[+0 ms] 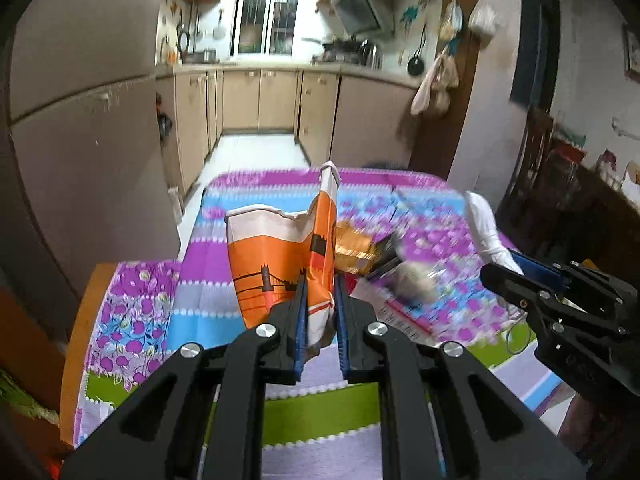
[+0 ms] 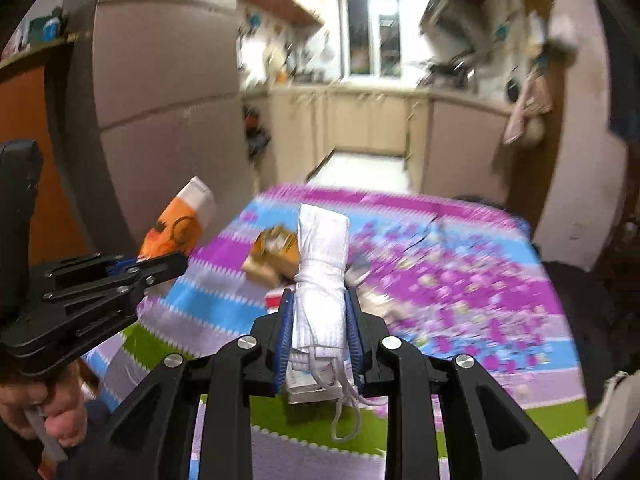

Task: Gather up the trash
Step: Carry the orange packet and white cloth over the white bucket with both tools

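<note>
My left gripper [image 1: 320, 304] is shut on a crushed orange-and-white paper cup [image 1: 280, 256] with a bridge print, lifted above the table. The same cup [image 2: 176, 228] shows at the left of the right wrist view, in the left gripper [image 2: 176, 260]. My right gripper [image 2: 320, 312] is shut on a rolled white face mask [image 2: 320, 272] whose ear loops dangle below the jaws. In the left wrist view that mask [image 1: 486, 232] sticks up from the right gripper [image 1: 508, 268] at the right edge. Both pieces of trash hang clear of the tablecloth.
The table wears a purple, blue and green patterned cloth [image 1: 208, 304]. A golden crumpled wrapper [image 1: 356, 254], blurred paper and other scraps lie at its middle. A grey fridge [image 1: 88, 152] stands at the left, kitchen cabinets [image 1: 276, 100] behind. A hand [image 2: 52, 412] holds the left gripper's handle.
</note>
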Motion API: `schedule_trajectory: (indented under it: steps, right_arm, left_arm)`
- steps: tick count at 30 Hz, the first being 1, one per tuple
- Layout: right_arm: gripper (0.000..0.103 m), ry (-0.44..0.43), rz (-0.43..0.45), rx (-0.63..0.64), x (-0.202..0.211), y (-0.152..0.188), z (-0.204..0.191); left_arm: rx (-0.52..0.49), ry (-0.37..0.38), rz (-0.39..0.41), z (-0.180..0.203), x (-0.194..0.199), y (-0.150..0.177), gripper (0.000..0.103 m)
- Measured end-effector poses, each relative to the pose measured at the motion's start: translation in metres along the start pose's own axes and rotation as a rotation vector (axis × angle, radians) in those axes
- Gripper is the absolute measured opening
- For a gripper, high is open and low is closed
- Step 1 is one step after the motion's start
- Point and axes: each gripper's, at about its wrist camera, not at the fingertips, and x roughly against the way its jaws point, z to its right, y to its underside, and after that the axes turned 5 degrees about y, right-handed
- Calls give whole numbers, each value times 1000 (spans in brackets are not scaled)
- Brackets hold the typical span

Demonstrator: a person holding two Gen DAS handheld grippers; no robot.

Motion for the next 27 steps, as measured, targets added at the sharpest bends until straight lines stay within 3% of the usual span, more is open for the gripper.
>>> schedule_trajectory:
  steps: [5, 16, 27]
  right_arm:
    - [26, 48, 54, -25, 38, -3, 16]
    - [26, 165, 87, -98, 84, -6, 72]
    - [26, 350, 111, -173, 143, 4, 161]
  left_arm:
    - [-22, 13, 48, 24, 17, -10, 11]
    - [-72, 99, 66, 78, 18, -24, 11]
    - [-161, 272, 52, 183, -2, -41, 11]
